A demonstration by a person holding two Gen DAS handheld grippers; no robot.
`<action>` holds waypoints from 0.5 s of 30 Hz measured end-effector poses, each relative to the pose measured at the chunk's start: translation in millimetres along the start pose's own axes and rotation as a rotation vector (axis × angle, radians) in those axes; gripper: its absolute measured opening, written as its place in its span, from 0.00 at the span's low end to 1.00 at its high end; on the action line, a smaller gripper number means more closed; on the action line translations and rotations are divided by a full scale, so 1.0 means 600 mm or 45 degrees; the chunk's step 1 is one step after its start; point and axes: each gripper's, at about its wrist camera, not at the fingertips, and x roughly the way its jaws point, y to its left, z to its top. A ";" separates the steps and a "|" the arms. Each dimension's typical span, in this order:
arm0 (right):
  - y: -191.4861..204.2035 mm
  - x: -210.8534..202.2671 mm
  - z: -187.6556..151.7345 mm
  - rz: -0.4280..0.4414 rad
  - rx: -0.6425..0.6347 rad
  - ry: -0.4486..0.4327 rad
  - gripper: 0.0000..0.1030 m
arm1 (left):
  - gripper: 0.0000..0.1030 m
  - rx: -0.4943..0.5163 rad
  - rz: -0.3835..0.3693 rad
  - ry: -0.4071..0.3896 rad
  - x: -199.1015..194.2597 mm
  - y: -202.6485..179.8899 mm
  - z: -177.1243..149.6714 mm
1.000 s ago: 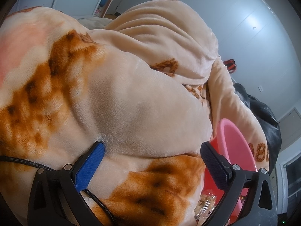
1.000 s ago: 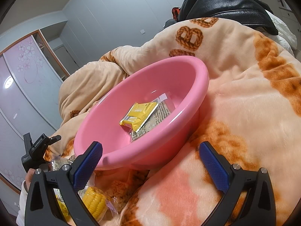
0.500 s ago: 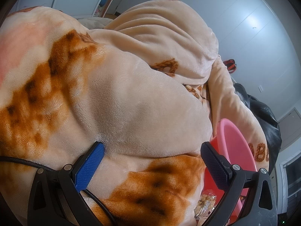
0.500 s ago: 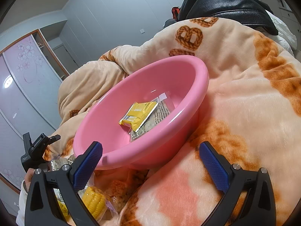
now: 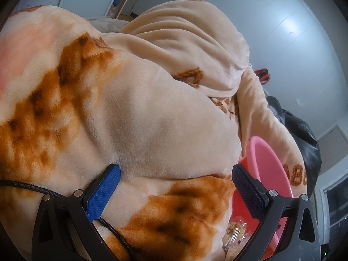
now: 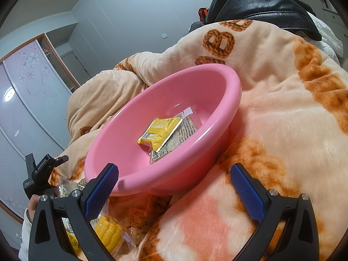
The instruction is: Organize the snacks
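Two packets, a yellow packet (image 6: 162, 131) atop a printed clear packet (image 6: 183, 133), lie in a pink basin (image 6: 152, 174) ahead of the open, empty right claw (image 6: 174, 184), while the left claw (image 5: 174, 192), also open, faces the blanket (image 5: 152, 119) with possibly a snack bag (image 5: 233, 237) just below.

A plush cream blanket (image 6: 282, 113) with orange-brown patches and rope-style letters covers the bed and fills most of both views. A pink basin (image 6: 217, 117) sits tilted on it at the centre of the right wrist view, and a black leather jacket (image 6: 261, 2) lies on it at the upper right. At the lower left, just below the basin, lie a packed corn cob (image 6: 108, 235), a bag of crispy snacks (image 6: 139, 219) and a clear printed packet (image 6: 67, 188).
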 end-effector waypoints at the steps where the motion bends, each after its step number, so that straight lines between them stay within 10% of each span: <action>1: 0.000 0.000 0.000 0.000 0.000 0.000 1.00 | 0.98 0.008 -0.006 0.014 -0.001 0.000 -0.001; 15: -0.001 0.000 -0.001 -0.005 -0.002 0.004 1.00 | 0.87 0.286 -0.337 0.311 -0.026 -0.066 -0.052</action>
